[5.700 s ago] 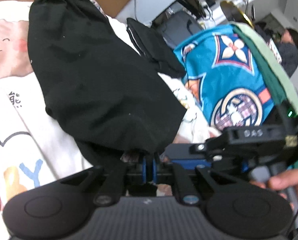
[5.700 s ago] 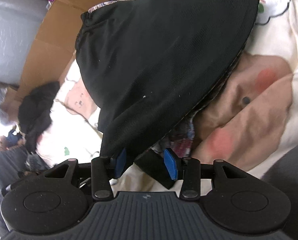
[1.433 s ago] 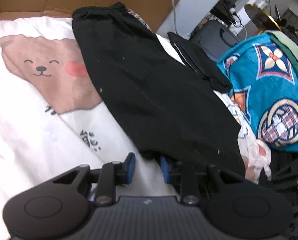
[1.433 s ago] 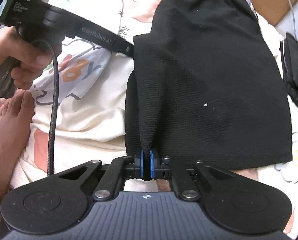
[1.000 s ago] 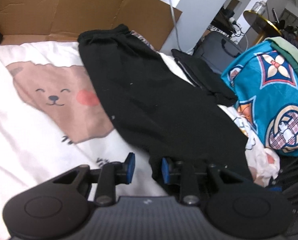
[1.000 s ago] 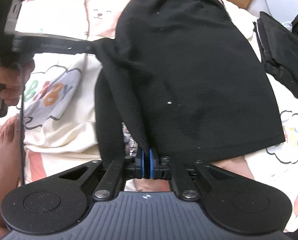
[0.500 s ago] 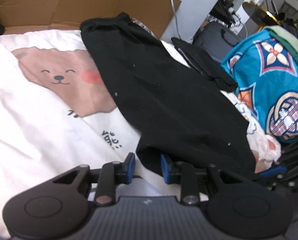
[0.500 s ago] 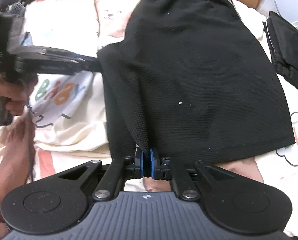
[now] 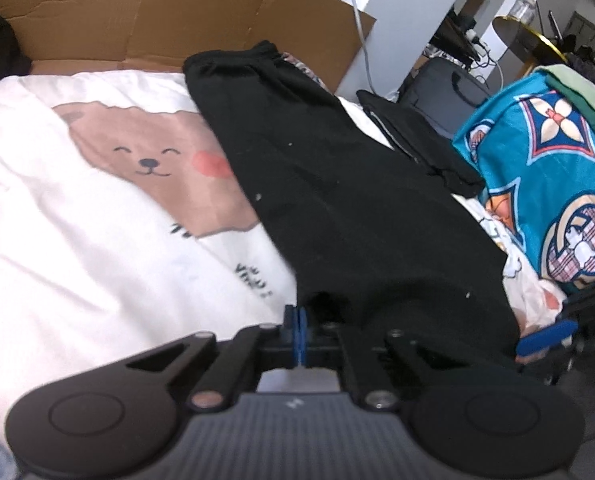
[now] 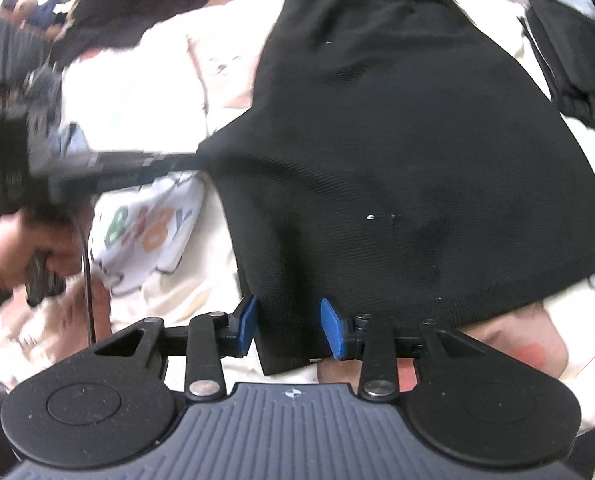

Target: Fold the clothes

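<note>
In the left wrist view, the left gripper (image 9: pixel 299 322) has its two blue pads pressed together, and the near edge of the black garment (image 9: pixel 337 184) meets the pads, so it seems pinched there, though the cloth between them is hard to see. The garment lies on a white sheet with a bear print (image 9: pixel 153 160), and its waistband end is far from the camera, near a brown cardboard box (image 9: pixel 169 12). To the right of it lies another dark piece of clothing (image 9: pixel 417 140), and further right there is a blue patterned cloth (image 9: pixel 545 184).

In the right wrist view, the right gripper (image 10: pixel 289 326) has its blue fingers (image 10: pixel 247 318) spread apart, and a narrow flap of the black garment (image 10: pixel 397 152) lies between them without being pressed. The left gripper (image 10: pixel 201 158) reaches in from the left and meets the garment's left edge; it is blurred, so its jaws cannot be read here. A hand (image 10: pixel 13 244) holds its handle. On the sheet (image 10: pixel 145 92) coloured letters (image 10: pixel 145 228) are printed
</note>
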`<control>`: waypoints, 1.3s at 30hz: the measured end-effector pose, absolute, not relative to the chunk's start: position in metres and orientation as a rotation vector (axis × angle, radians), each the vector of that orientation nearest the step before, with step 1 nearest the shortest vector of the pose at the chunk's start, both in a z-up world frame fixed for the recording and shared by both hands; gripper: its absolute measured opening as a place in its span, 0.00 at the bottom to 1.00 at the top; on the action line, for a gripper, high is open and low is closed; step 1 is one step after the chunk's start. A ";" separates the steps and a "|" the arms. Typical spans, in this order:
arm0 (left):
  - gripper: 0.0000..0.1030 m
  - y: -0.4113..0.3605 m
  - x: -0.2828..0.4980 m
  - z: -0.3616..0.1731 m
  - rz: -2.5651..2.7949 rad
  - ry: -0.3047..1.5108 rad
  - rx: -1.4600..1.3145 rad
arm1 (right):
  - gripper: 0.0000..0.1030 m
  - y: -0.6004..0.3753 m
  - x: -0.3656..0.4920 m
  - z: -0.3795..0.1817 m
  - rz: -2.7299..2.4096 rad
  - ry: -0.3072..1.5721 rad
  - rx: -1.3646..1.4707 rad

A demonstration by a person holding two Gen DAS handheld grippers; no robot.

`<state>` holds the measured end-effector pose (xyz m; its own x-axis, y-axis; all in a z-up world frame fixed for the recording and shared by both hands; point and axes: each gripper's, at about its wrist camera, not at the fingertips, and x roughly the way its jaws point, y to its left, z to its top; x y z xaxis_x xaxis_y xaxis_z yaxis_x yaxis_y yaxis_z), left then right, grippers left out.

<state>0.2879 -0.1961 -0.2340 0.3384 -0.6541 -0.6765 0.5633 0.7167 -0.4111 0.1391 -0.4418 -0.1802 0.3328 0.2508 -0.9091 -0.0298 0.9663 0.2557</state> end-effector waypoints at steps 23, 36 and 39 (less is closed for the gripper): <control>0.00 -0.202 0.301 -0.202 -0.876 0.874 -0.164 | 0.33 -0.431 0.170 -0.221 0.141 1.249 0.360; 0.01 -0.223 0.296 -0.246 -0.860 1.026 -0.099 | 0.33 -0.429 0.159 -0.218 0.178 1.439 0.177; 0.01 -0.215 0.292 -0.245 -0.855 1.032 -0.107 | 0.33 -0.433 0.151 -0.211 0.185 1.428 0.180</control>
<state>0.2919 -0.2147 -0.2447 0.2296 -0.6669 -0.7089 0.5722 0.6817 -0.4561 0.1513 -0.4329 -0.2113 0.1333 0.2345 -0.9629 -0.0192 0.9720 0.2340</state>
